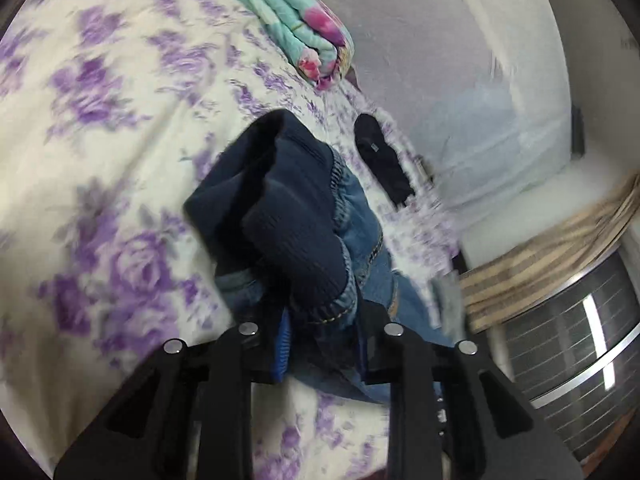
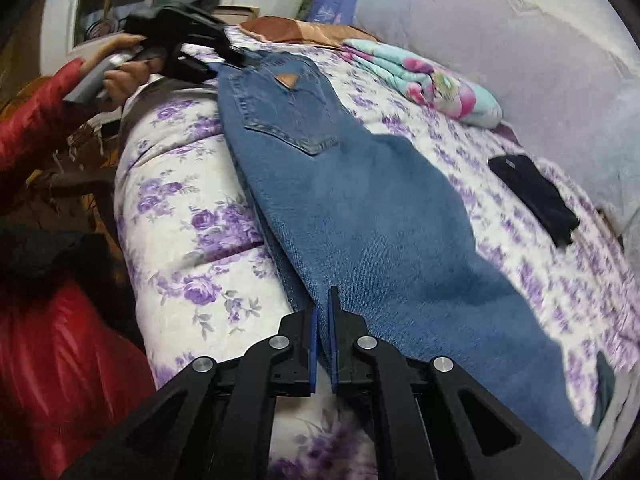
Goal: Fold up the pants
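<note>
Blue denim jeans (image 2: 360,208) lie stretched along the purple-flowered bed cover (image 2: 180,208), back pocket with a brown patch up. My right gripper (image 2: 324,320) is shut on the jeans' near edge along the leg. In the left wrist view, my left gripper (image 1: 320,344) is shut on the waist end, where the dark ribbed waistband (image 1: 288,208) bunches up above the fingers. The left gripper also shows in the right wrist view (image 2: 236,54), held by a hand at the jeans' waist corner.
A folded teal and pink floral blanket (image 1: 296,28) lies at the far side of the bed, also in the right wrist view (image 2: 432,80). A small black object (image 2: 536,196) lies on the cover. A person's red sleeve (image 2: 36,112) is at left. A grey headboard (image 2: 520,40) stands behind.
</note>
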`<action>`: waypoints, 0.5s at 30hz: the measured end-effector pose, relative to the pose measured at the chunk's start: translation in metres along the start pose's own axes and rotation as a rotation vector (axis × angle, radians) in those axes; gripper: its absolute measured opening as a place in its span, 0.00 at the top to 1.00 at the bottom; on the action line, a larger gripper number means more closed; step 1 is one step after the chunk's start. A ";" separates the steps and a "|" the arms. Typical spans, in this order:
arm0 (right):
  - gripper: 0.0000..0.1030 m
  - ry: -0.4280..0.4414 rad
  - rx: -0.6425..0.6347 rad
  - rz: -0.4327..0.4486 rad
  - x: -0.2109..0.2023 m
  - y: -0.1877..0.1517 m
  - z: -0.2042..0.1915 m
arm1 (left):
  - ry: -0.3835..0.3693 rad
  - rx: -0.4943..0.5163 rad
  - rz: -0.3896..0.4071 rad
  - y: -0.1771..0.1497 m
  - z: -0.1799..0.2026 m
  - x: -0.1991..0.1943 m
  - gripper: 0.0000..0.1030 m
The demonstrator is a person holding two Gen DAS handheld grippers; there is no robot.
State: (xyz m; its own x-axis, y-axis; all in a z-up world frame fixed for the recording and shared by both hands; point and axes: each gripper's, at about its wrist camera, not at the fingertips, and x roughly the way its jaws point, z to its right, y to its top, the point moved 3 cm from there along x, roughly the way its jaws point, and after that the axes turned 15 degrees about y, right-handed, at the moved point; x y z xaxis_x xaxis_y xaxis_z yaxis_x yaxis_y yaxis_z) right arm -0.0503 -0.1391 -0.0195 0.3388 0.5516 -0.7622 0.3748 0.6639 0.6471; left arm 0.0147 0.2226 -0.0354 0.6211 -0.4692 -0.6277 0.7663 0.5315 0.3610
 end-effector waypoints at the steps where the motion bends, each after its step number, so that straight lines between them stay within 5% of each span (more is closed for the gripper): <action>1: 0.95 0.013 0.019 0.009 -0.001 0.000 0.003 | 0.016 0.000 0.018 0.000 0.000 -0.005 0.76; 8: 0.94 0.041 0.091 0.066 0.002 -0.009 0.007 | 0.284 0.250 0.292 -0.010 0.061 -0.059 0.78; 11: 0.94 0.064 0.135 0.101 0.002 -0.012 0.011 | 0.255 0.312 0.392 -0.010 0.093 -0.084 0.75; 15: 0.94 0.071 0.164 0.143 0.003 -0.015 0.013 | 0.236 0.415 0.363 -0.012 0.124 -0.066 0.63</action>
State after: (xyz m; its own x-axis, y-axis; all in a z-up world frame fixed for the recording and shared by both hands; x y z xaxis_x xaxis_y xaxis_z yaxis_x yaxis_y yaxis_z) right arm -0.0438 -0.1547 -0.0311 0.3391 0.6720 -0.6584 0.4646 0.4890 0.7383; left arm -0.0155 0.1602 0.0872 0.8382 -0.1145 -0.5331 0.5417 0.2863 0.7903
